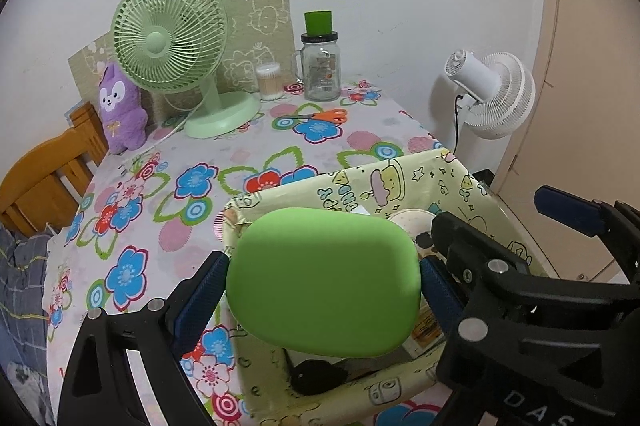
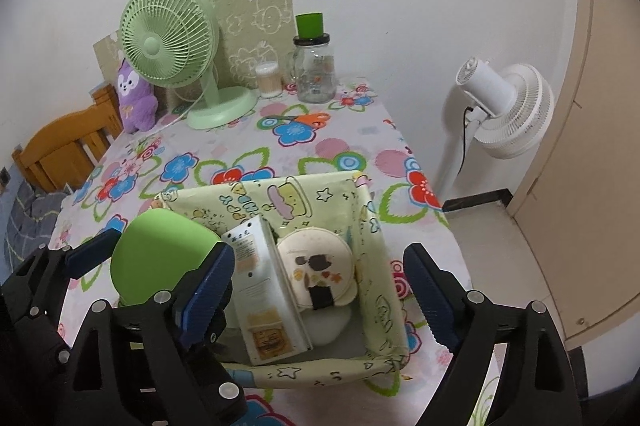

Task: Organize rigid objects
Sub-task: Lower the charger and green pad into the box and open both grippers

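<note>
Left gripper point(image 1: 322, 282) clamped on green case point(image 1: 324, 282), pads on its short ends, long axis crosswise, hovering over fabric bin point(image 2: 362, 226) at table's near right corner. Right gripper point(image 2: 320, 278) wide open, empty, above bin. Straight down next, probably.

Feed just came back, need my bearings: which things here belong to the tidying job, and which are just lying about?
Job:
- green case, clamped in left gripper
- storage box
- white carton and round pouch inside it
- right gripper, open above the box

Lying about:
- green fan
- purple plush
- jar
- cotton swabs
- scissors
- white fan
</note>
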The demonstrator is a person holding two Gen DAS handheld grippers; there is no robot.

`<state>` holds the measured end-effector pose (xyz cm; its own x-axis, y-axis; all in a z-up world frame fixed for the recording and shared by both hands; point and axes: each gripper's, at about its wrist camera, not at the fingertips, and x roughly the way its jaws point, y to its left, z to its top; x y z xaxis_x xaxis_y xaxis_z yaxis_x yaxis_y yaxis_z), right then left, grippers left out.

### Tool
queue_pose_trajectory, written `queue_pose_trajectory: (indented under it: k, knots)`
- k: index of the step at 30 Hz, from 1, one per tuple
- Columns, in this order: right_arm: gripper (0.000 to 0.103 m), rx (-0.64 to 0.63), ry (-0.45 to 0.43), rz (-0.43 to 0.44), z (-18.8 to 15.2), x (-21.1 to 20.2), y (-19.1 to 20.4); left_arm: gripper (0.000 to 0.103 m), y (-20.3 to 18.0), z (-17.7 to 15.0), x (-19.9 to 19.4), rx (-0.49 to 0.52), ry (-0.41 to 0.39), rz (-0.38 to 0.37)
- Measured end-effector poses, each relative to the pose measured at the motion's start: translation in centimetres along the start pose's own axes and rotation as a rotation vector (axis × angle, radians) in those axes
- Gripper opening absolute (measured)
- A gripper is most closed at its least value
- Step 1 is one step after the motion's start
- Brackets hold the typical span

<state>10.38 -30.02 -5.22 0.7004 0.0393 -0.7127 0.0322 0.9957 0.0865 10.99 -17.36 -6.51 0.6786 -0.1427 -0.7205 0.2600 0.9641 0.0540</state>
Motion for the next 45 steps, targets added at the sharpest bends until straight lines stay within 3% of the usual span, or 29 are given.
queue_pose_trajectory:
  k: [27,45]
  knots:
    - [0.091,0.012,-0.053,-0.012,-0.9,2.5,-3.2,0.096,-3.5,-0.3,5.0,0.017,0.146,-0.076]
    - [0.091,0.051,-0.069,-0.001,-2.2,0.7,-3.0,0.1,-2.5,-1.3,2.3,0.011,0.103,-0.034]
